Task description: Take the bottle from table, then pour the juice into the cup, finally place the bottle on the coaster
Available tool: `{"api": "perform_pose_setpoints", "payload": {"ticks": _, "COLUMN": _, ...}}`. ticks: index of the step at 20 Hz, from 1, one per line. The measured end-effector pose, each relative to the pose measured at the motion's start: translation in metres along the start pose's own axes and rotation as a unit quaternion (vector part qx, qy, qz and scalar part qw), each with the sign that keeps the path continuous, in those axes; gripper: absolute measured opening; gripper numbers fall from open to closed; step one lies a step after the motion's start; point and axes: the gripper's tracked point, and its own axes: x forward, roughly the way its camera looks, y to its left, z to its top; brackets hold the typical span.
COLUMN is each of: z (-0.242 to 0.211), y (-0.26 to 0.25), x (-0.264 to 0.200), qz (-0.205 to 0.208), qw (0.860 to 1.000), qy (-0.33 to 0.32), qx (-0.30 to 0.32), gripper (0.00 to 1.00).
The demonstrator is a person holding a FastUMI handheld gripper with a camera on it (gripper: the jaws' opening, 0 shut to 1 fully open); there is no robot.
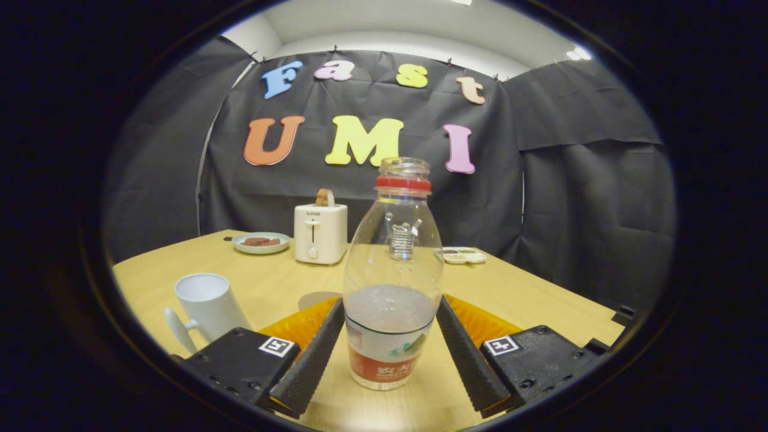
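bottle vs gripper: the bottle (pixel 391 282) stands on the table (pixel 540 300) directly between the two fingers of the gripper (pixel 390 336), centred in the gap; its lower labelled part sits level with the fingertips

long axis: upright, neck pointing straight up, square to the line of the fingers; the mouth is uncapped, with a red ring below it

contents: a low band of pale juice sits just above the label; the rest of the bottle is clear and empty

jaws: spread about as wide as the bottle's belly; both fingertips (pixel 327 336) lie right against the glass on either side; whether they press on it or only flank it I cannot tell

gripper pose: level and low over the tabletop, pointing straight ahead at the bottle; judged ready to close and lift

cup: the white cup (pixel 207 309) stands on the table on the left, beside the left finger, handle toward the gripper; the pour would go that way

coaster: a flat round disc (pixel 315 299) lies just behind the bottle's left side, probably the coaster; partly hidden

beyond: a toaster (pixel 320 233) and a plate (pixel 261 242) stand well behind, clear of the path
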Motion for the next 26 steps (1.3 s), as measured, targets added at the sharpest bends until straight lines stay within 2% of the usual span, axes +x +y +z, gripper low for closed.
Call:
{"api": "perform_pose_setpoints", "payload": {"ticks": 3, "z": 0.012, "y": 0.002, "x": -0.001, "qz": 0.001, "qw": 1.000, "qy": -0.030, "qx": -0.002, "gripper": 0.94}}
{"api": "perform_pose_setpoints", "payload": {"ticks": 6, "z": 0.000, "y": -0.005, "x": 0.007, "qz": -0.012, "qw": 1.000, "qy": 0.002, "qx": -0.001, "gripper": 0.92}}
{"api": "perform_pose_setpoints", "payload": {"ticks": 8, "z": -0.005, "y": -0.002, "x": 0.009, "qz": -0.006, "qw": 1.000, "qy": 0.018, "qx": 0.002, "gripper": 0.88}}
{"api": "perform_pose_setpoints", "payload": {"ticks": 13, "z": 0.008, "y": -0.011, "x": -0.003, "qz": -0.013, "qw": 1.000, "qy": -0.001, "qx": -0.022, "gripper": 0.80}}
{"api": "perform_pose_setpoints", "payload": {"ticks": 18, "z": 0.026, "y": -0.028, "x": -0.015, "qz": -0.021, "qw": 0.999, "qy": 0.003, "qx": -0.031, "gripper": 0.78}}
{"api": "perform_pose_setpoints", "payload": {"ticks": 23, "z": 0.059, "y": -0.064, "x": -0.031, "qz": -0.088, "qw": 0.985, "qy": -0.009, "qx": -0.145, "gripper": 0.78}}
{"api": "perform_pose_setpoints", "payload": {"ticks": 26, "z": 0.069, "y": -0.061, "x": -0.036, "qz": -0.091, "qw": 0.976, "qy": -0.017, "qx": -0.199, "gripper": 0.78}}
